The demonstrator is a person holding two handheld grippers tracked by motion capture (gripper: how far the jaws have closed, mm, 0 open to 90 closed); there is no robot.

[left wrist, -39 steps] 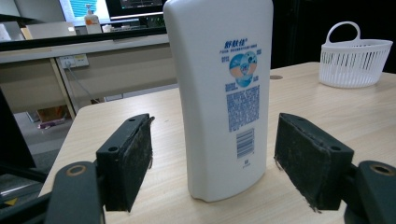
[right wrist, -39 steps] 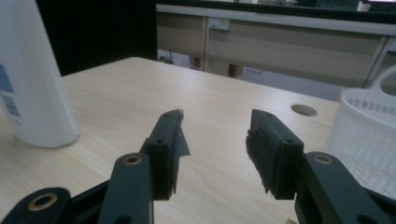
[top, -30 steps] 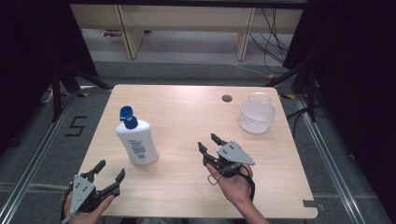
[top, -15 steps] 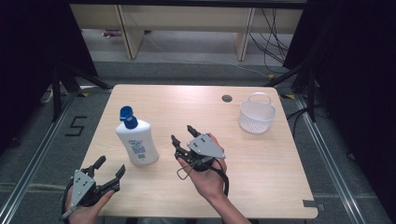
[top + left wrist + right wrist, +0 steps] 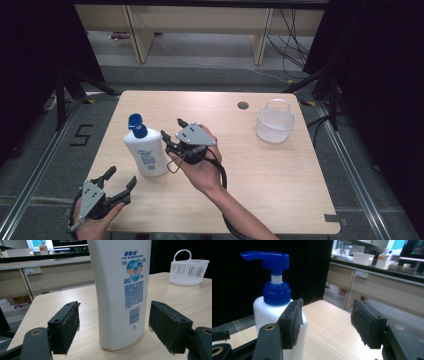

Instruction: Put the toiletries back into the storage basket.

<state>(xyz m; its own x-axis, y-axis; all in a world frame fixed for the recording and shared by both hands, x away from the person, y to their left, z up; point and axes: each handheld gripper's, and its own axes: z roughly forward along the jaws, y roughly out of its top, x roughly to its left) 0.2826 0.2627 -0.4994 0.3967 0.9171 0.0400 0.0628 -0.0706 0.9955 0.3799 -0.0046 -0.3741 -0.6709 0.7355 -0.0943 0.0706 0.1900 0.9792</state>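
high view: the white pump bottle (image 5: 145, 150) stands upright left of the table's (image 5: 280, 180) centre, and your right gripper (image 5: 173, 135), jaws wide and holding nothing, sits just at its 3 o'clock. swing it toward 9 o'clock so both pads straddle the bottle's body below the blue pump head (image 5: 268, 257) before closing. your left gripper (image 5: 120, 179) waits at the bottle's 7 o'clock, also wide and empty.

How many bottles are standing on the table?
1. The white pump bottle with the blue pump stands upright on the left half of the table, close beside the right tool. The basket looks empty.
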